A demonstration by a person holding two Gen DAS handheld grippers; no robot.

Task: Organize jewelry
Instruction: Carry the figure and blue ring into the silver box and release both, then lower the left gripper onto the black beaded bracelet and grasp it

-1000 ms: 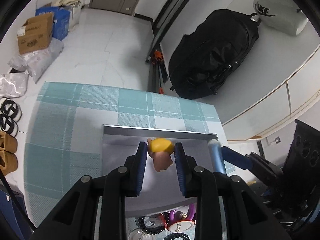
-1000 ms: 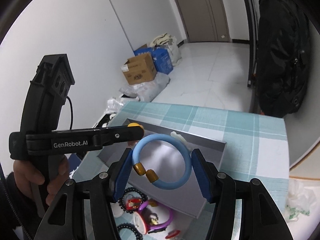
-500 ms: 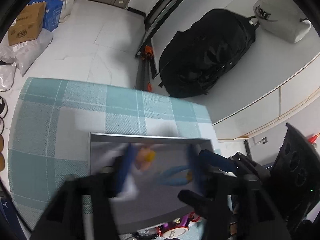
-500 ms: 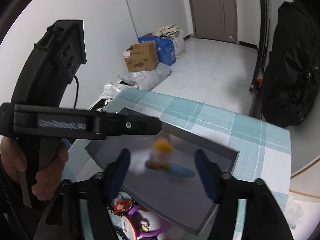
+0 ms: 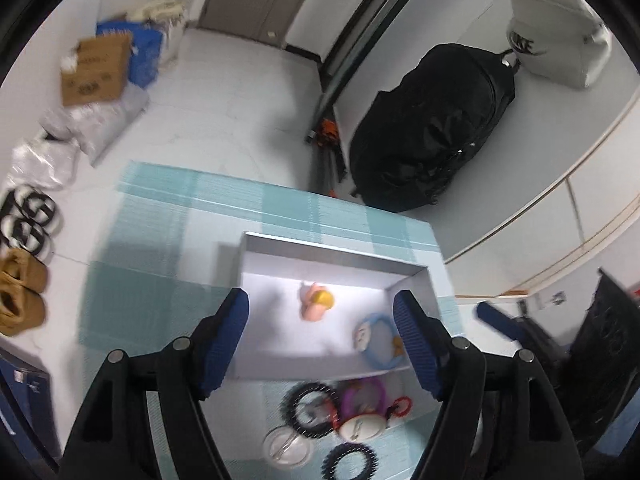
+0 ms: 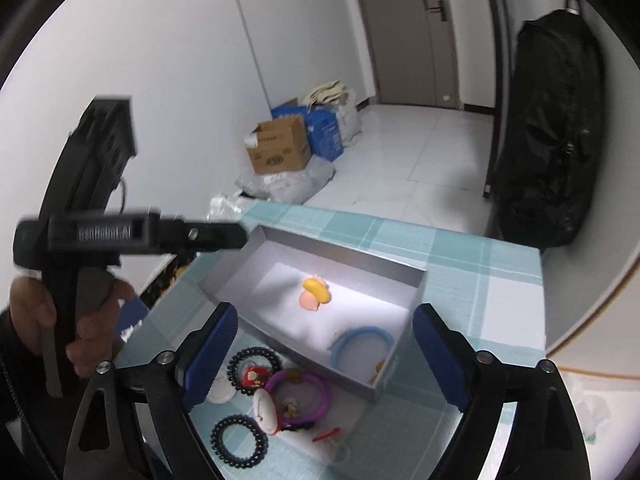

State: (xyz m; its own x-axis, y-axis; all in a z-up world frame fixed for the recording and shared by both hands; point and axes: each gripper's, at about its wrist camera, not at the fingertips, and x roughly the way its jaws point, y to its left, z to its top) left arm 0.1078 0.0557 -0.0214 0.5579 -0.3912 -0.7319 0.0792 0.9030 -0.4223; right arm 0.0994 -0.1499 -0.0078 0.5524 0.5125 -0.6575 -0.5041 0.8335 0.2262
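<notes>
A grey open box (image 5: 332, 250) (image 6: 340, 246) sits on a teal checked cloth. Inside lie a pink and yellow hair clip (image 5: 317, 303) (image 6: 315, 294) and a light blue bangle (image 5: 380, 346) (image 6: 362, 346) near the front right corner. My left gripper (image 5: 322, 344) is open and empty above the box's near edge. My right gripper (image 6: 326, 354) is open and empty above the box's near side. In front of the box lies a pile: black spiral hair ties (image 5: 310, 404) (image 6: 239, 446), a purple ring (image 5: 364, 394) (image 6: 299, 394), a red piece (image 6: 254, 376) and a white oval piece (image 5: 362, 428) (image 6: 266, 406).
The left gripper's body and the hand holding it (image 6: 84, 236) show at the left of the right wrist view. A black backpack (image 5: 432, 128) leans on the wall beyond the table. Boxes and bags (image 5: 96, 72) and slippers (image 5: 20, 296) lie on the floor.
Both grippers have opened and pulled back. The hair clip left the left gripper and the blue bangle left the right gripper; both now lie in the box.
</notes>
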